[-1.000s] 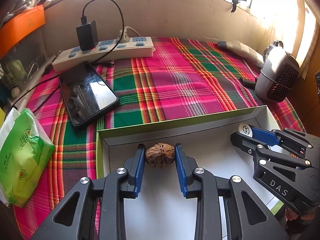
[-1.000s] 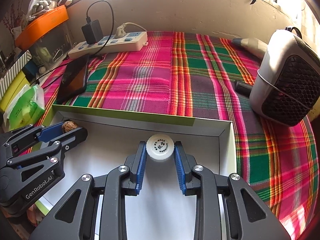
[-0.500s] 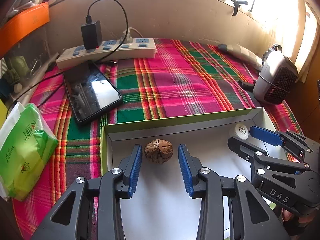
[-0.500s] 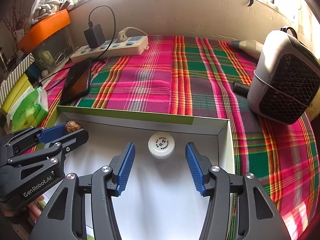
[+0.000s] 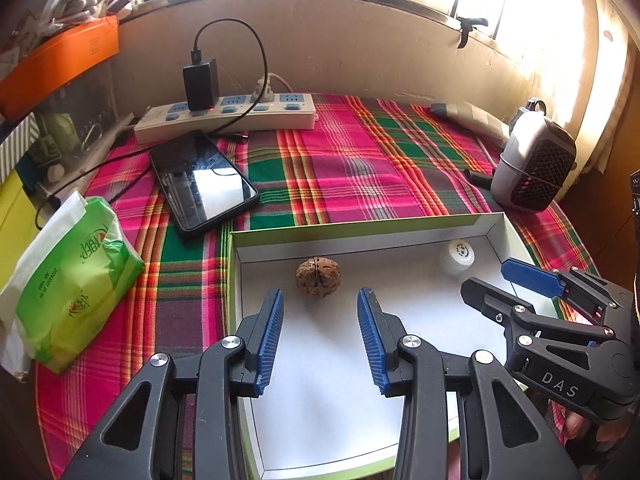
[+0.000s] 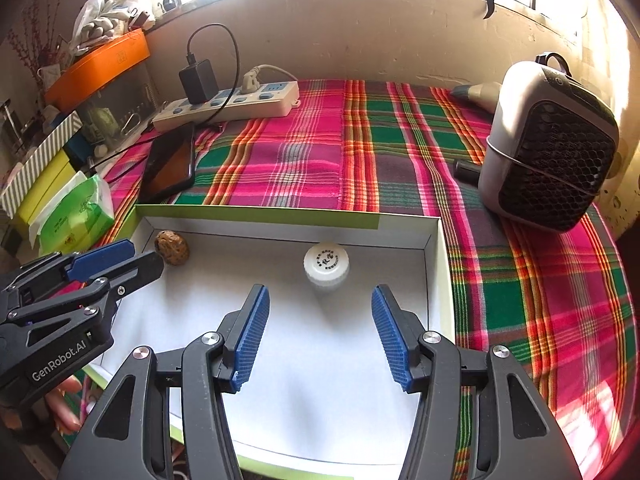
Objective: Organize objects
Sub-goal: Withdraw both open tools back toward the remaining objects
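A brown walnut (image 5: pixel 318 278) lies in the far left part of a white box with green edges (image 5: pixel 360 227). A small white bottle (image 5: pixel 457 256) stands near the box's far right corner. My left gripper (image 5: pixel 320 300) is open and empty, just behind the walnut. My right gripper (image 6: pixel 320 300) is open and empty, just behind the bottle (image 6: pixel 326 265). The walnut also shows in the right wrist view (image 6: pixel 172 247), next to the left gripper (image 6: pixel 116 264). The right gripper shows in the left wrist view (image 5: pixel 500 284).
The box (image 6: pixel 256 216) sits on a plaid cloth (image 5: pixel 360 168). A phone (image 5: pixel 202 182) and a power strip (image 5: pixel 224 116) lie at the back left, a green tissue pack (image 5: pixel 68 284) at the left. A small grey heater (image 6: pixel 548 156) stands at the right.
Both grippers opened, letting go of the walnut and the bottle, and drew back and up from them. Both objects stay in the box.
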### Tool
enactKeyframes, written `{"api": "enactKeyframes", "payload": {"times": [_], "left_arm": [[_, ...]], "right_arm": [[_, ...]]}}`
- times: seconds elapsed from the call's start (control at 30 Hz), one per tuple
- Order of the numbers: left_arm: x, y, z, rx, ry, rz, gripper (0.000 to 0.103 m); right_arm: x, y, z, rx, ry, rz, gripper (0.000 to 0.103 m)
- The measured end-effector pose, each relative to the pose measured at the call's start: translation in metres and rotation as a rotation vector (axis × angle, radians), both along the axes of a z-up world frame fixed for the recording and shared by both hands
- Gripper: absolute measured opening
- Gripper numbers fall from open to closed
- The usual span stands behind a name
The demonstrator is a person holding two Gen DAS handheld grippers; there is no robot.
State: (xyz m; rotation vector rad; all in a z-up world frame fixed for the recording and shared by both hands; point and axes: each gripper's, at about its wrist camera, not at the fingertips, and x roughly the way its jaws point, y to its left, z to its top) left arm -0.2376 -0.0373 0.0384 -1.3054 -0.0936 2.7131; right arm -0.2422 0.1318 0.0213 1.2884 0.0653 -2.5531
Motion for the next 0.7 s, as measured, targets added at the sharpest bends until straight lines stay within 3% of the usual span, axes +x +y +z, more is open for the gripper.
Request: {"api": "enactKeyframes", "payload": {"times": [0.7], "left_arm": [[0.082,-0.027,0.006,0.046,0.059,0.063,0.037]], "right_arm": [[0.074,0.028,0.023,-0.034,0.097,-0.04,0.055]]}}
